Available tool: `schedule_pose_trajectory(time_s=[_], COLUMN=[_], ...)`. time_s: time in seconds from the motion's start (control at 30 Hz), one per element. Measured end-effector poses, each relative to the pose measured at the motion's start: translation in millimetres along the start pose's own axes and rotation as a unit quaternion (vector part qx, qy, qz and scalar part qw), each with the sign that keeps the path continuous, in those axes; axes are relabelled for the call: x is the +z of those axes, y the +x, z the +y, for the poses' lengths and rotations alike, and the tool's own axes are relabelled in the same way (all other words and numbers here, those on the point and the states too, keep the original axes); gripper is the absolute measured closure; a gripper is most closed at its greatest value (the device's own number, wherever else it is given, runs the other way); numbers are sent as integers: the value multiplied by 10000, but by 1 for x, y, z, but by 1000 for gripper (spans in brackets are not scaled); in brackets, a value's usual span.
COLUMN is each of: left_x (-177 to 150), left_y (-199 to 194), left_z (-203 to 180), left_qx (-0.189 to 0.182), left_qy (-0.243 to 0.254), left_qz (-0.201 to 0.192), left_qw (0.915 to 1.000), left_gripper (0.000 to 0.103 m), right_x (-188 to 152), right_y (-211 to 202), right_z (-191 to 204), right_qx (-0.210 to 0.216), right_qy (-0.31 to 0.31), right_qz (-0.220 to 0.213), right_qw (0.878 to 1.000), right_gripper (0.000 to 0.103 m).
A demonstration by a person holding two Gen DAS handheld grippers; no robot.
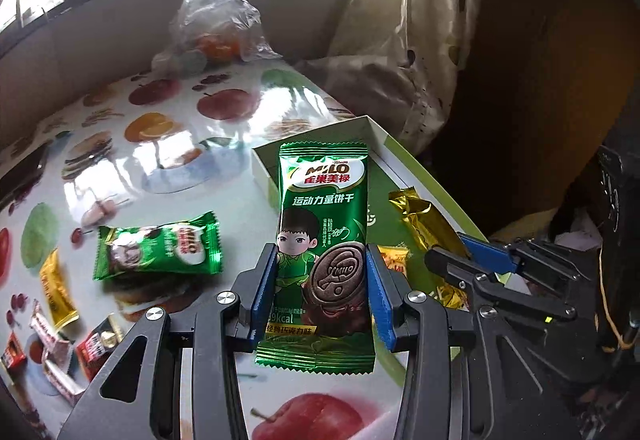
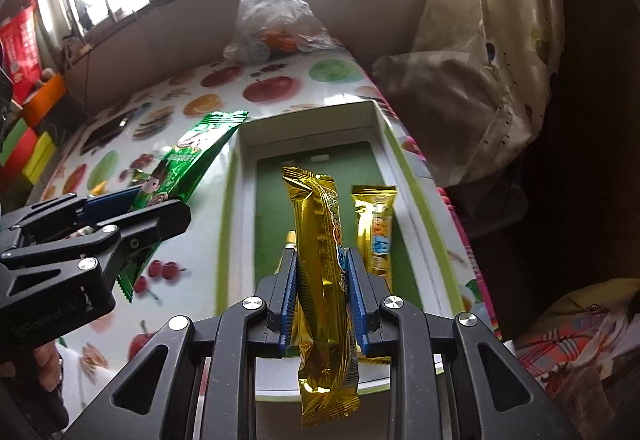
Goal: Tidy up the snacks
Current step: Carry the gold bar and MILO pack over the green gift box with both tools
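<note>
Box floor half-hidden — green packet in left tool covers it.

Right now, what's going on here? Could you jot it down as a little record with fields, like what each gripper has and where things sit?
left gripper: shut on green Milo biscuit packet, held above the table
right gripper: shut on gold snack bar, held over the box
box: white, open, green floor, at the table's right edge
in box: another gold packet lying flat
table: glossy fruit-print cover
loose on table: second green Milo packet, gold packet, small red-and-white sweets
far end of table: clear plastic bag with something orange inside
</note>
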State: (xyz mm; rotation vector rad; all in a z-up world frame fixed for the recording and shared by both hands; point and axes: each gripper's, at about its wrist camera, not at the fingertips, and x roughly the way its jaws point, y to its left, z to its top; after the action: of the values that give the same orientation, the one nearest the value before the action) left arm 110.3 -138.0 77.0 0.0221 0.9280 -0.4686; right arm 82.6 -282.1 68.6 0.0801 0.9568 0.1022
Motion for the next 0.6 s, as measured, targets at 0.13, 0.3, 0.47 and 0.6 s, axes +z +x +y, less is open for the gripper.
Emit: schedule_pose_trajectory(time_s=[0.13, 0.3, 0.47, 0.6], left_x=[4, 7, 7, 10], left_y=[15, 32, 44, 46], left_z=[-6, -13, -20, -21], left_qx=[11, -11, 14, -12], left_qy=[-15, 3, 27, -8], left_qz=[78, 187, 270, 222], left_qw=[10000, 9998, 9996, 9998], left_gripper=[60, 60, 60, 60], right_x=[1, 2, 1, 1], right_y=[7, 14, 17, 19], right_z=[-8, -18, -23, -25], right_qx=[-118, -234, -323, -343], right_qy=[64, 149, 151, 166], right_qz=[36, 81, 73, 53], right_qw=[9999, 9996, 9993, 9993], right_gripper=[80, 80, 80, 80])
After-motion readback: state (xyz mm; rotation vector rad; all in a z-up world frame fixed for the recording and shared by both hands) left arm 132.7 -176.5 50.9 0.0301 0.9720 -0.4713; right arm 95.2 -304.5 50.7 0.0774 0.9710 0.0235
